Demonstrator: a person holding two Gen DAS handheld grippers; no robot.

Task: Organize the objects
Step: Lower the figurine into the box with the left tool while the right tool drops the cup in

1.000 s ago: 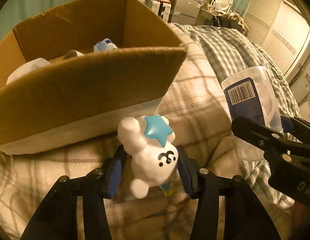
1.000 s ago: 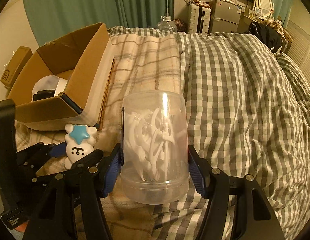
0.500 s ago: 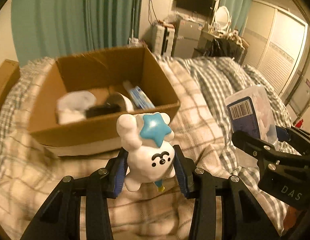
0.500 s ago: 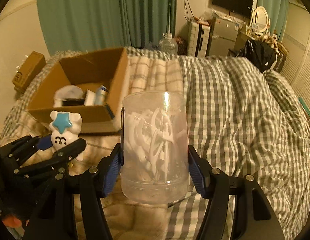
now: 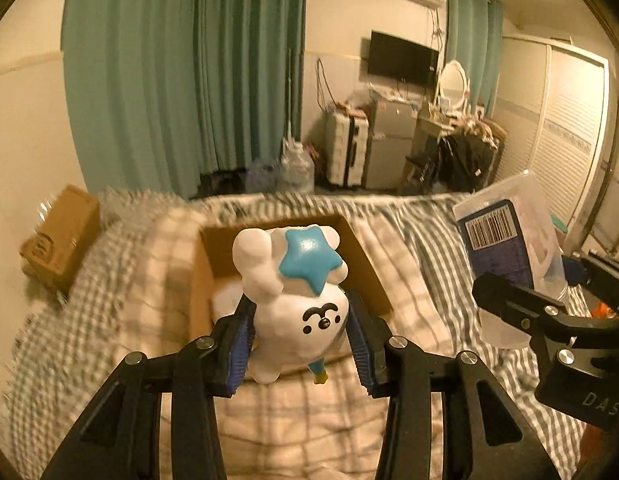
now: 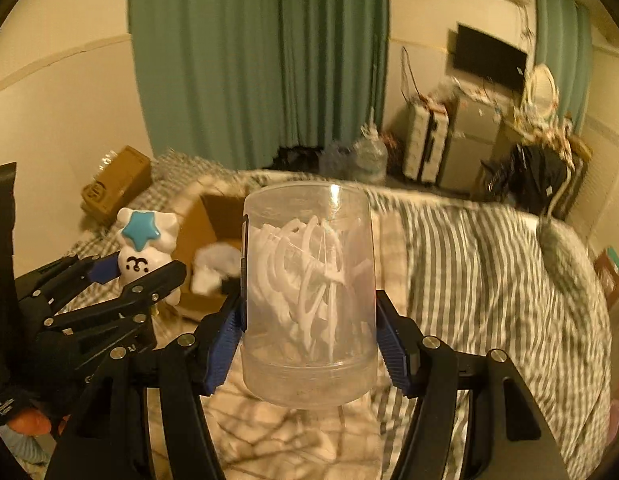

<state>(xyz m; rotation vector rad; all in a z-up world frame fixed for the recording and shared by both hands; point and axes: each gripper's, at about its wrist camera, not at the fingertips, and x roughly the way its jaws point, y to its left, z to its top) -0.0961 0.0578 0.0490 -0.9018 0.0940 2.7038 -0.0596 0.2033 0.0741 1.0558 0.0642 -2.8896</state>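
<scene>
My left gripper (image 5: pixel 300 338) is shut on a white bear figure with a blue star (image 5: pixel 295 292), held high above the bed. It also shows in the right wrist view (image 6: pixel 143 246). My right gripper (image 6: pixel 311 340) is shut on a clear plastic jar of white floss picks (image 6: pixel 309 312), upside down, lid at the bottom. The jar shows its blue barcode label in the left wrist view (image 5: pixel 505 252). An open cardboard box (image 5: pixel 367 276) lies on the bed below and beyond the bear, with white items inside (image 6: pixel 211 266).
The bed has a beige plaid blanket (image 5: pixel 301 432) and a grey checked duvet (image 6: pixel 489 280). A small brown box (image 5: pixel 59 240) sits at the bed's far left by the wall. Green curtains, suitcases, a fridge and a TV stand beyond.
Both grippers have risen well above the bed with their objects still held. The cardboard box now looks smaller and lower in both views, and more of the room shows.
</scene>
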